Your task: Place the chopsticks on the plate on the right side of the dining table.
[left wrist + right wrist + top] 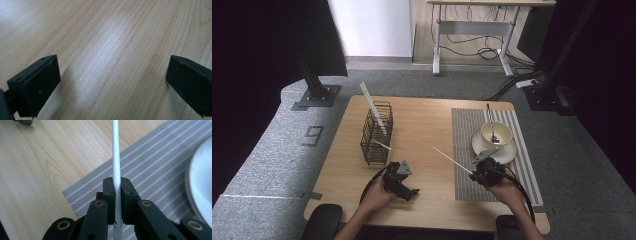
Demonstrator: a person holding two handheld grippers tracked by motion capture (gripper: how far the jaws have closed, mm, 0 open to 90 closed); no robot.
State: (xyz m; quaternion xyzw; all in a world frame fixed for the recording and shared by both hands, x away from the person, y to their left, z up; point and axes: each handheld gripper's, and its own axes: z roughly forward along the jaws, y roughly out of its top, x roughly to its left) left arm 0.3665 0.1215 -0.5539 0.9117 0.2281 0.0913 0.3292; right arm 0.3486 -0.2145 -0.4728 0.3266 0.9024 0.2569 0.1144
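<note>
Straw [116, 152] clamped in my right gripper [118, 192], long axis slanting away up-left toward the wire basket [376, 135]. My left gripper [112, 82] gapes wide over bare table [105, 37], holding nothing.

Item count on the wooden table [427, 125]:

- White sticks: three. One [452, 161] is clamped in the right gripper [475, 175]; two [374, 110] [382, 144] are at the wire basket.
- Wire basket [376, 135]: one, toward the left edge.
- Striped placemat [464, 150]: one, along the right edge.
- Saucer [507, 152]: one.
- Cup [497, 134]: one.
- Spoon [489, 120]: one.
- Grippers: two, the left gripper [404, 187] included.
</note>
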